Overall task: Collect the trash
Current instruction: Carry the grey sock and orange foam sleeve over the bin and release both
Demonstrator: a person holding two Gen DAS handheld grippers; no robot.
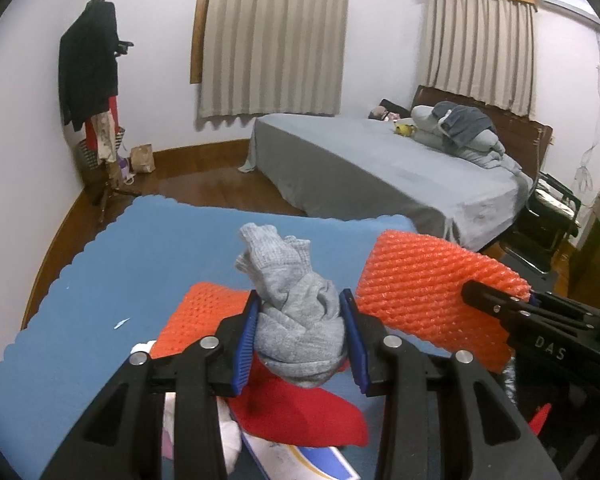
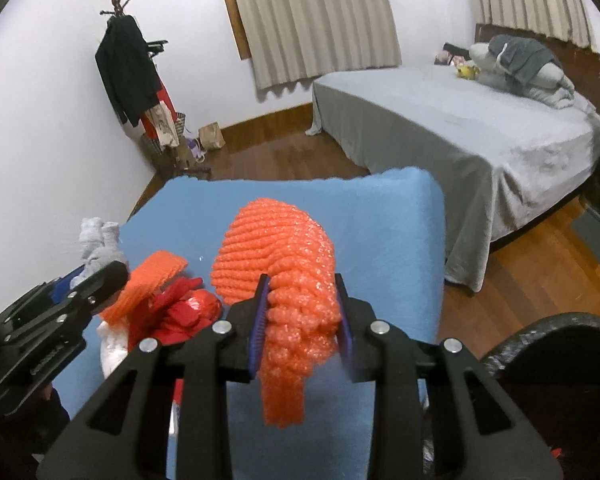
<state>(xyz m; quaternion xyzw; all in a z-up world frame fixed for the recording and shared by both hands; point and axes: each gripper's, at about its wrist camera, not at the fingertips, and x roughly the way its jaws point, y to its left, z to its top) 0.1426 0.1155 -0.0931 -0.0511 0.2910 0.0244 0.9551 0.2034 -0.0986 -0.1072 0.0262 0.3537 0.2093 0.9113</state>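
Two tools: left tool [image 1: 302, 334], right tool [image 2: 302, 322]. Two orange foam nets: held net [image 2: 276, 264], second net [image 1: 204, 316] on the blue worktop [image 1: 140, 248]. One grey sock [image 1: 296, 308]. One red cloth [image 1: 300, 412]. One bed [image 1: 364, 160]. Two curtains: curtain [image 1: 272, 36], second curtain [image 1: 480, 44]. One coat rack [image 1: 96, 80]. One paper bag [image 1: 142, 158].

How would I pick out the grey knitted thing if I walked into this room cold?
Start at the blue scallop-edged mat in front of the grey-sheeted bed. Above a pile of red and orange scraps there, the left tongs pinch a bunched grey knitted sock. It is the only grey, soft woven piece; the right tongs hold bright orange foam netting.
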